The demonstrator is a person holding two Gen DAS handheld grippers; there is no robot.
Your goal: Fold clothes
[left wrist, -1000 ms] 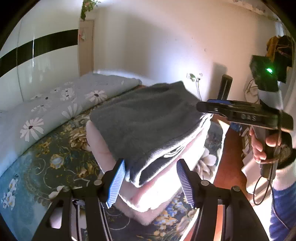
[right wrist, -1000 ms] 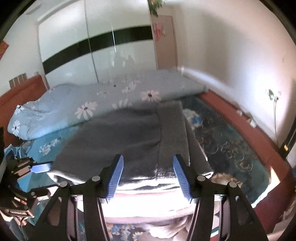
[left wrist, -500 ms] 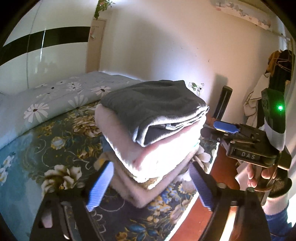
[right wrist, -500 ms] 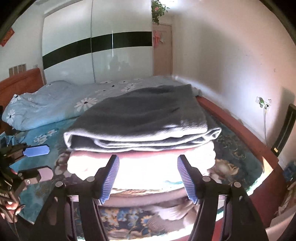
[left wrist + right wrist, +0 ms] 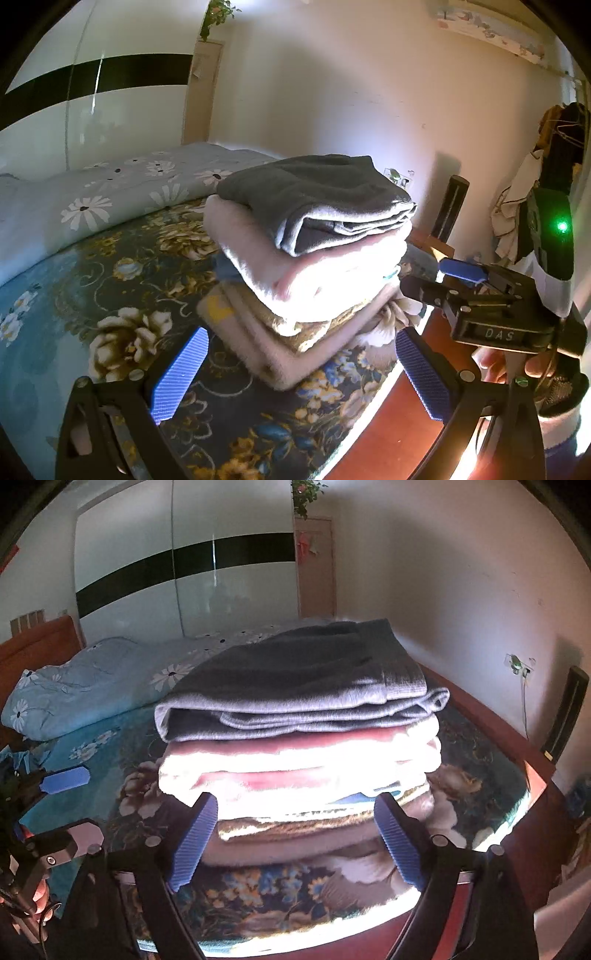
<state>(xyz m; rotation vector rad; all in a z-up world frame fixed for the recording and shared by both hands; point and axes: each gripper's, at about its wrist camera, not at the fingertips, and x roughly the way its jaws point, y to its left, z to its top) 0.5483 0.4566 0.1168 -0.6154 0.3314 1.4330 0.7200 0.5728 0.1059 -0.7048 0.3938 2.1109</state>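
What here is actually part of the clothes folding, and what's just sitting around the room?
Part of the job:
grey garment atop the stack
pink folded clothes beneath it
left gripper, open
right gripper, open

Just lying about:
daisy-print quilt
floral bedspread
wall socket

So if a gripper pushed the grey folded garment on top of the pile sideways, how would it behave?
The grey folded garment would probably slide or unfold rather than tip: it is soft, with loose layered edges. It lies unpinned on the pink folded garment, and both grippers are open, clear of it.
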